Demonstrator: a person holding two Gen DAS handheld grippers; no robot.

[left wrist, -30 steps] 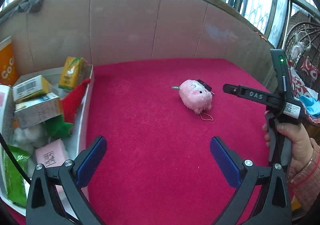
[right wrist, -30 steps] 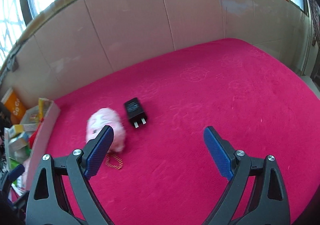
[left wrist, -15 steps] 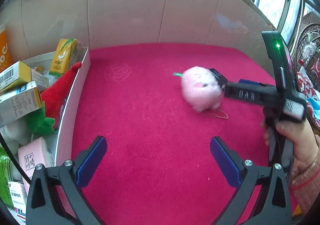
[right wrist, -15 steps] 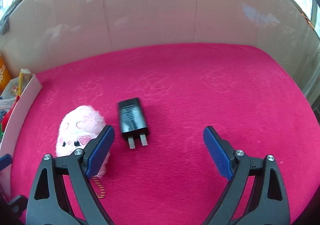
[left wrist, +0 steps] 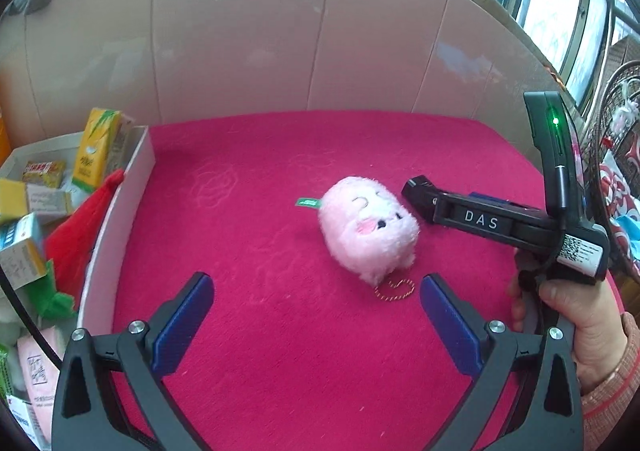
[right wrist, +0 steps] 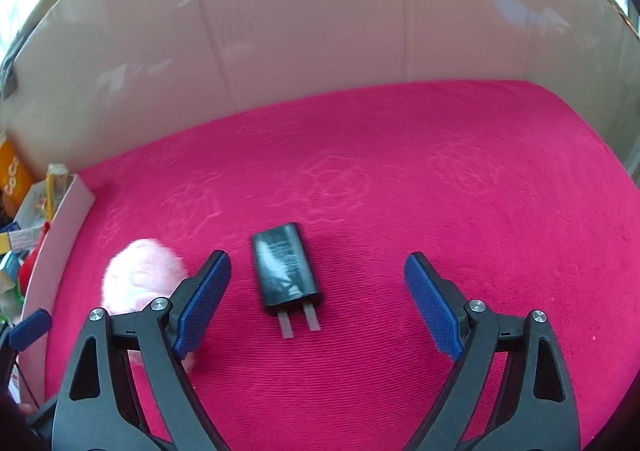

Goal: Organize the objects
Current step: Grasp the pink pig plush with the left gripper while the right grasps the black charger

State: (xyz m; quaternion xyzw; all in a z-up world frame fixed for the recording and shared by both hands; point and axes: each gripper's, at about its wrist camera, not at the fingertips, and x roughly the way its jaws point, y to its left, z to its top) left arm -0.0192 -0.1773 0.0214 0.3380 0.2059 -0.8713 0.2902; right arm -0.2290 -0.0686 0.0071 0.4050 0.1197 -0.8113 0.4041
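Between open jaws, black charger (right wrist: 285,269)

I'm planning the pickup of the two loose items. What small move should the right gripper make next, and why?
Probably ease the right gripper, jaws just narrowing but open, forward and down over the charger. The charger lies flat ahead of the pads, prongs toward the camera, untouched, apart from the plush.

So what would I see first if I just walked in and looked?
Probably the fluffy pink toy lying in the middle of the bright red cloth, with a little gold chain beside it. Right next to it lies a black plug, between the open fingers of the right gripper. At the left stands a white box stuffed with cartons.
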